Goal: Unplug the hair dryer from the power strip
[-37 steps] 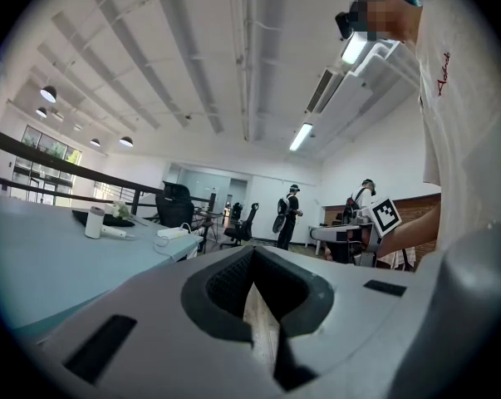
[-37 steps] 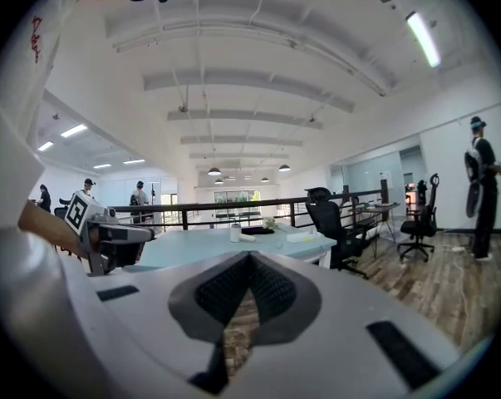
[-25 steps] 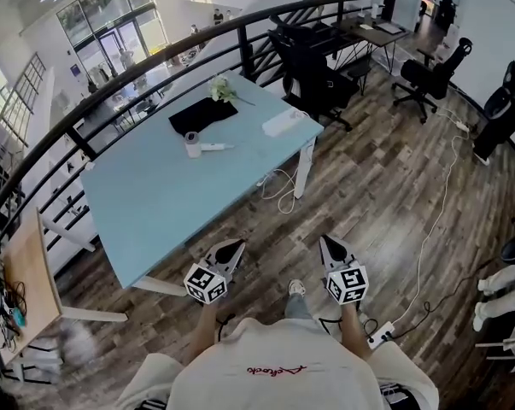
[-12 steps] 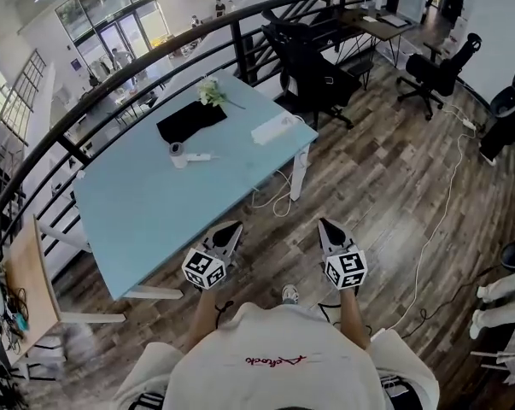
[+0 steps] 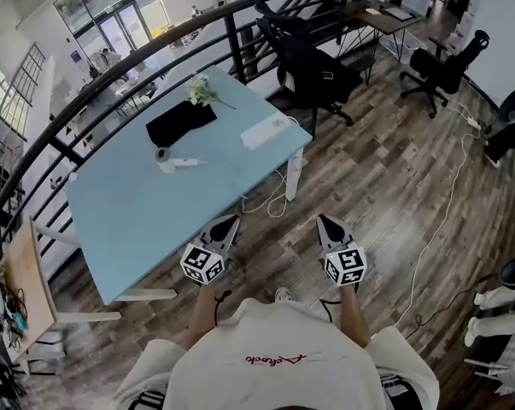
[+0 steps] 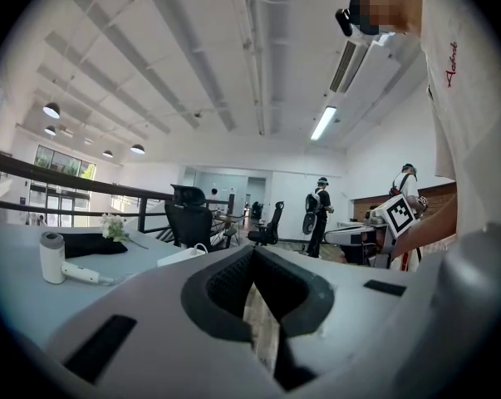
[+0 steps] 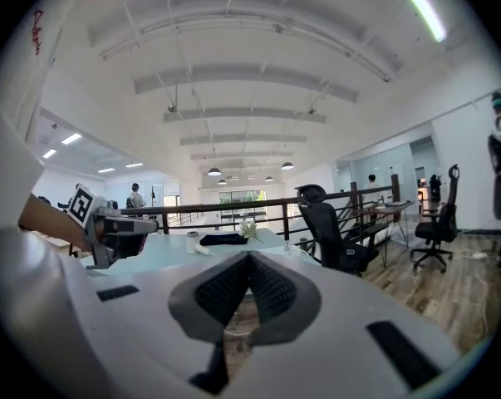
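wooden floor (image 5: 385, 178) broad, rightward | blue table (image 5: 129, 220) edge near left gripper (image 5: 231, 220)

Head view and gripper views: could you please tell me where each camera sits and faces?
Head view: on the person's head, steeply down at blue table, floor; shows shirt, left gripper, right gripper.
Left gripper view: on that gripper, level toward hair dryer; own shut jaws, shirt.
Right gripper view: likewise; own shut jaws, left gripper.
Shared: blue table, hair dryer.

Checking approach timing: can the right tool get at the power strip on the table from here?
Probably not yet. The right tool, shut, is over the floor short of the table, and the power strip lies toward its far side. Nothing blocks the way.
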